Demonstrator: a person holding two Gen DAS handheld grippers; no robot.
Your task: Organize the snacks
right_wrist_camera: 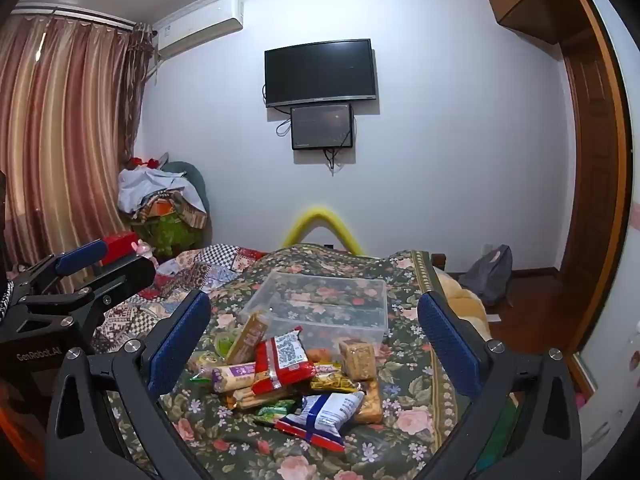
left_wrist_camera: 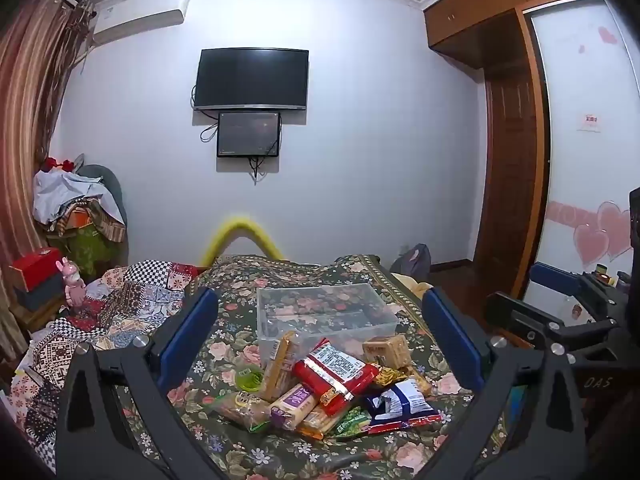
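Snacks [left_wrist_camera: 320, 388] heaped beside clear bin [left_wrist_camera: 326, 312].

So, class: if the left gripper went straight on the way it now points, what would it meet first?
Probably the snack pile, likely the red packet on top, before the clear plastic box; depth is uncertain.

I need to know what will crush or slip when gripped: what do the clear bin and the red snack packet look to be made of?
Clear bin: seemingly rigid transparent plastic; the floral bedspread shows through its walls. Red snack packet: probably thin glossy plastic film, crinkled, with a printed white label.
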